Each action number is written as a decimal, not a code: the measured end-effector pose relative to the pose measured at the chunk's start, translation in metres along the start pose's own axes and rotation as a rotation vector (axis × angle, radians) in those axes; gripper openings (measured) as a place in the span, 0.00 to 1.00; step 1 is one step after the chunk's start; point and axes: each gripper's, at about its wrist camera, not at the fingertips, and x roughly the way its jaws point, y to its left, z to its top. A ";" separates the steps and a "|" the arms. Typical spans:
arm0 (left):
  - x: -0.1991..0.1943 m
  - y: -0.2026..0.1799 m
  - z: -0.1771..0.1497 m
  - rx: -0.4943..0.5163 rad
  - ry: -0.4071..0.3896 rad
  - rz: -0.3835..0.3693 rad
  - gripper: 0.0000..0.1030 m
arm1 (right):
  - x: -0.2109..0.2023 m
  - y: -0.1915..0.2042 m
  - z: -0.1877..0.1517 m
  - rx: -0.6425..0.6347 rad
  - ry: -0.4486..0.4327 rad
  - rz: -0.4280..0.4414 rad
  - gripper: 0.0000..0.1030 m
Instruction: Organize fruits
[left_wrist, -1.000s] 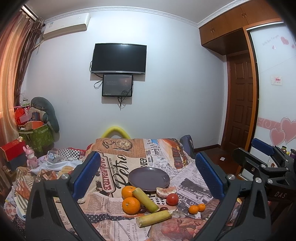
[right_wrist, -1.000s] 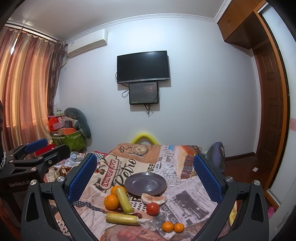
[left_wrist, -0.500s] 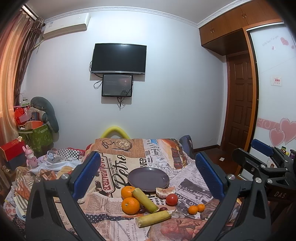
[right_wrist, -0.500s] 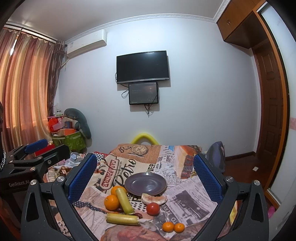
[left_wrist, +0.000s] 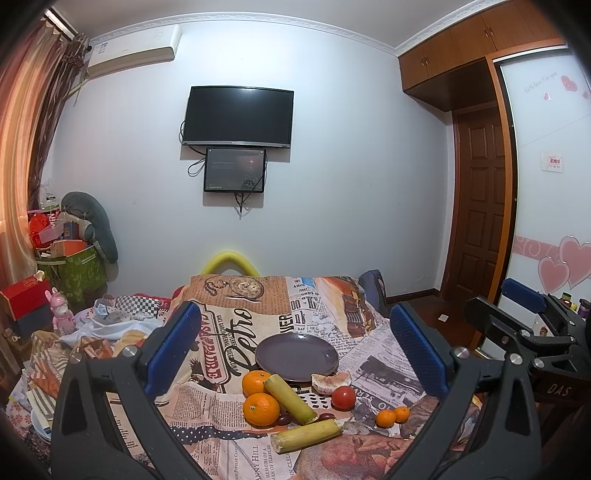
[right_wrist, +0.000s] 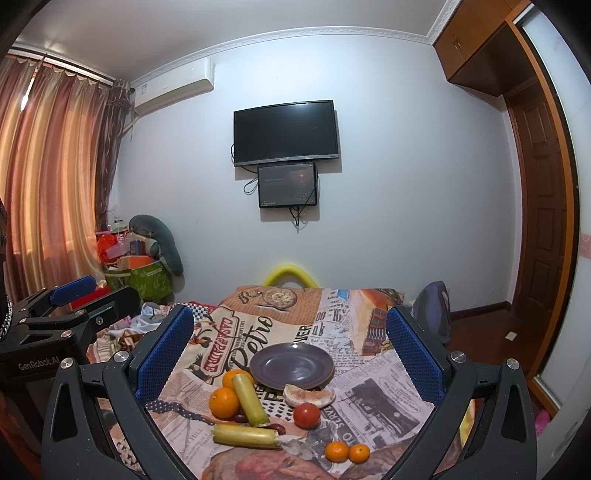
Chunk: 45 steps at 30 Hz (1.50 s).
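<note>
Both pairs of fingers stand wide apart and empty, raised above the near end of the surface (left_wrist: 221, 369). Left fingers (left_wrist: 295, 354) frame the plate (left_wrist: 295, 356) and the fruit; right fingers (right_wrist: 290, 354) frame the same group from a little further right.

Just below and ahead of both sits the pile: two oranges (left_wrist: 260, 397) touching a cane piece (left_wrist: 290, 398) that leans across them, a second cane piece (left_wrist: 306, 435) lying nearest, small dark fruits tucked under them, a tomato (left_wrist: 343, 397) beside a peeled segment (left_wrist: 330, 382) that touches the plate's near rim, and two small tangerines (right_wrist: 347, 452) off to the right. The plate lies just beyond the pile, bare.

Risks, as I judge them: the fruit is packed tight, so closing on one orange could nudge the leaning cane and set the round pieces rolling. The cloth looks creased and soft, which would make a tomato or tangerine wander. The peeled segment would likely squash under a firm pinch.

Room is good above and beyond the plate. The tangerines lie near the right edge, with floor beyond. To the left, clutter crowds the surface's side. Each tool sits close beside the other, so crossing reaches could collide.
</note>
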 end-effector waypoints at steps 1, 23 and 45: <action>0.000 0.000 0.000 0.000 0.000 0.000 1.00 | 0.000 0.000 0.000 0.000 0.000 0.000 1.00; 0.051 0.032 -0.017 -0.009 0.109 0.017 0.98 | 0.058 -0.003 -0.023 -0.048 0.148 0.017 1.00; 0.181 0.098 -0.099 -0.055 0.463 0.069 0.54 | 0.169 -0.002 -0.092 -0.089 0.481 0.196 0.62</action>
